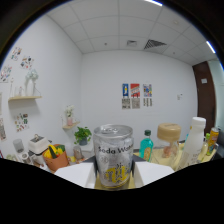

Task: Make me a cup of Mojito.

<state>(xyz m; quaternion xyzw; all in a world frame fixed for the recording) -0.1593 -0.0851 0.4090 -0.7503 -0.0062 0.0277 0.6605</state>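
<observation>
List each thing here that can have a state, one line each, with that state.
Soda water can: upright, held between the jaws of the gripper, raised.
Teal bottle: upright, dark cap on.
White bottle: upright, cap on.
Jar with wooden lid: upright, lidded.
Potted plant: upright.

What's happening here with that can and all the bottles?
A handheld claw is gripping a silver soda water can upright between its two white fingers, apparently lifted in front of a cluttered counter. Beyond it stand a teal bottle, a jar with a tan lid, a tall white bottle, a small potted plant and an orange pot of yellow fruit. The can's top looks unopened, though that's hard to tell.
</observation>
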